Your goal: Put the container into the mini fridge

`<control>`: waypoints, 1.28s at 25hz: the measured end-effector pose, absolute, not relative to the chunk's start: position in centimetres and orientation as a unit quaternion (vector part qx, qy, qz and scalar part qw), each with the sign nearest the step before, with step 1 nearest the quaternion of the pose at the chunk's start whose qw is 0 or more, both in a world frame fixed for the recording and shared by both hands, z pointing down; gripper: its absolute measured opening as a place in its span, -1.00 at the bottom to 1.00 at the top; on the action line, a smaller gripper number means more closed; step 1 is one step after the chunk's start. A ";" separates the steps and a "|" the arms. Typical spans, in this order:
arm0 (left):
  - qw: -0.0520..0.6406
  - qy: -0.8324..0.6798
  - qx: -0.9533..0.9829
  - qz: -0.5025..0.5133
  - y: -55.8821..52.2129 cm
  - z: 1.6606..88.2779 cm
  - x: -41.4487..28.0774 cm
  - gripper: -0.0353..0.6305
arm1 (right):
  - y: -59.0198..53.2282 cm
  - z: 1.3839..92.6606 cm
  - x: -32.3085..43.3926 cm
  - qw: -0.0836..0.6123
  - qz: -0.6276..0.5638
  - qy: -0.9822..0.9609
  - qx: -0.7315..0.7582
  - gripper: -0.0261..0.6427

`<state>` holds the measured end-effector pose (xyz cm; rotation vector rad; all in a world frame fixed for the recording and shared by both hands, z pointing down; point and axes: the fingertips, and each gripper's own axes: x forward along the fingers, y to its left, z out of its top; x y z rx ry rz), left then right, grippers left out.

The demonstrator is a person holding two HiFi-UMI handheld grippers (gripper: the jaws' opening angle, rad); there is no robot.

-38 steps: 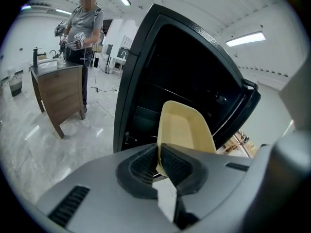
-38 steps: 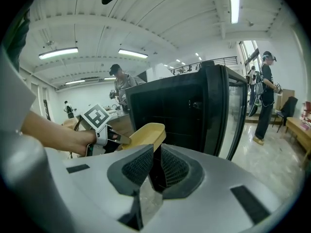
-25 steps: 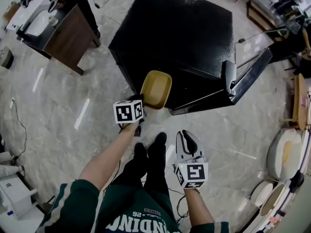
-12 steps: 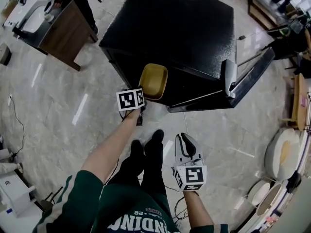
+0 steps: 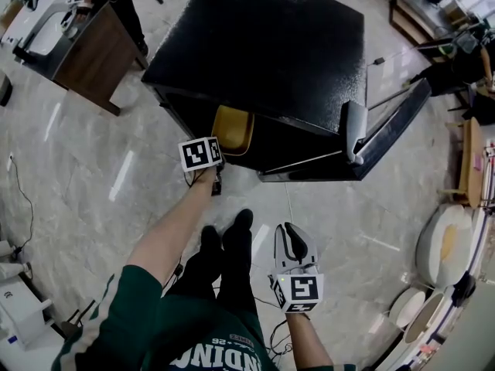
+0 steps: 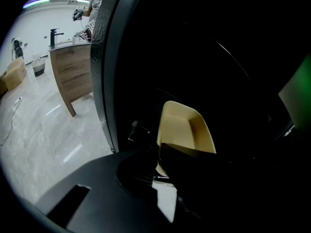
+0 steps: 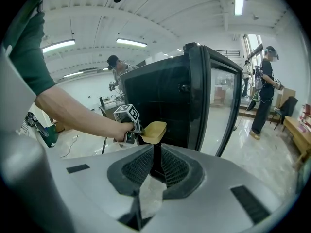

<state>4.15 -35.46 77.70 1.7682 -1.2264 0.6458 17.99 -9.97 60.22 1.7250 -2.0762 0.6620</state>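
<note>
The tan, shallow container (image 5: 232, 130) is held by its near rim in my left gripper (image 5: 219, 154), which is shut on it. Its far half lies inside the open front of the black mini fridge (image 5: 263, 45), under the top's edge. In the left gripper view the container (image 6: 184, 130) sticks out past the left gripper (image 6: 158, 152) into the dark inside, beside the fridge's side wall (image 6: 104, 81). The glass door (image 5: 387, 126) stands swung open to the right. My right gripper (image 5: 295, 244) hangs low by the person's legs, shut and holding nothing. The right gripper view shows the container (image 7: 154, 130) beyond the right gripper (image 7: 155, 161).
A wooden desk (image 5: 85, 45) with a person at it stands at the far left. Round white and tan cushions (image 5: 442, 244) lie at the right. The person's black shoes (image 5: 224, 238) stand just before the fridge. Another person (image 7: 265, 96) stands beyond the open door (image 7: 221, 106).
My left gripper has carried the container forward, from in front of the fridge into its opening. The right gripper has stayed low and shut.
</note>
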 end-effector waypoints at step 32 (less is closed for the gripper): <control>0.429 -0.460 0.749 0.206 -40.2 76.6 11.4 -0.79 | -7.9 61.0 19.4 0.180 0.264 -0.708 0.630 -0.81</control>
